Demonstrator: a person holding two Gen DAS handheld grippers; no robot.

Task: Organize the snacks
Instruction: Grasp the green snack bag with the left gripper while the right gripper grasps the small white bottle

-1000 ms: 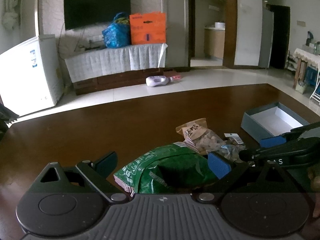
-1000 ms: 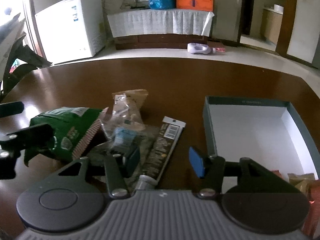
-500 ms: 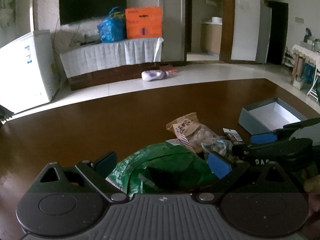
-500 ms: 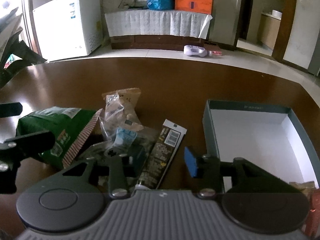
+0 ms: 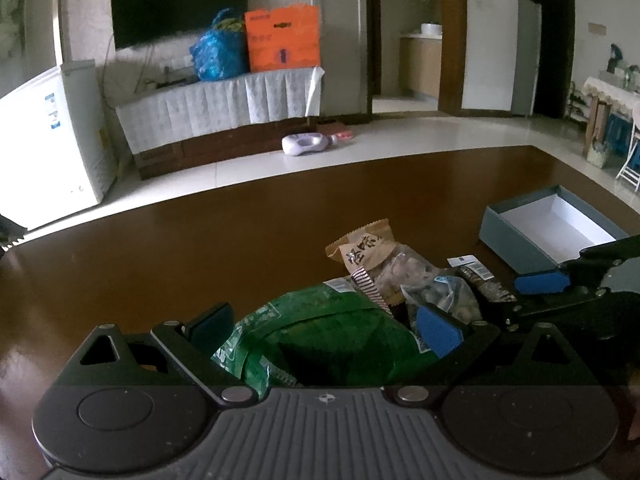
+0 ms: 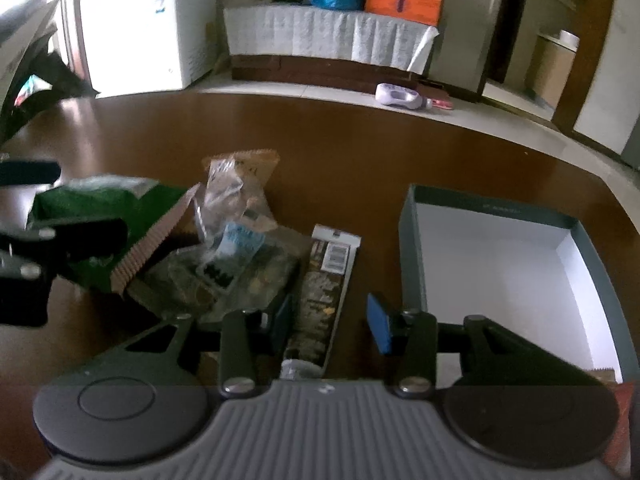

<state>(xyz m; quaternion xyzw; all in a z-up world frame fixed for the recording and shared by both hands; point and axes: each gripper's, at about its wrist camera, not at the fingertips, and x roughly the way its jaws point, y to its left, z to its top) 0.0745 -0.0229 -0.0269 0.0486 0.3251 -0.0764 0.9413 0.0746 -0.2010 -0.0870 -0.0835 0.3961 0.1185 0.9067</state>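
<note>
Green foil fills the lower centre of the left wrist view: the green bag (image 5: 320, 332) lies between the spread fingers of our left gripper (image 5: 326, 326), which stands wide around it without pinching, we judge so it can close on the bag's bulk. In the right wrist view our right gripper (image 6: 330, 320) is also wide, its fingers either side of the dark stick packet (image 6: 326, 280) at lower centre, apparently lined up to take that slim pack lengthwise. We count four loose snacks on the brown table (image 6: 360, 140): the green bag, the stick packet, a clear pouch (image 6: 228, 256) and a tan-topped pouch (image 5: 372, 250) heaped together left of centre. One grey box (image 6: 408, 248) sits open at right, close to the heap for short carries; packet edges show at its lower right corner, too hidden to count
</note>
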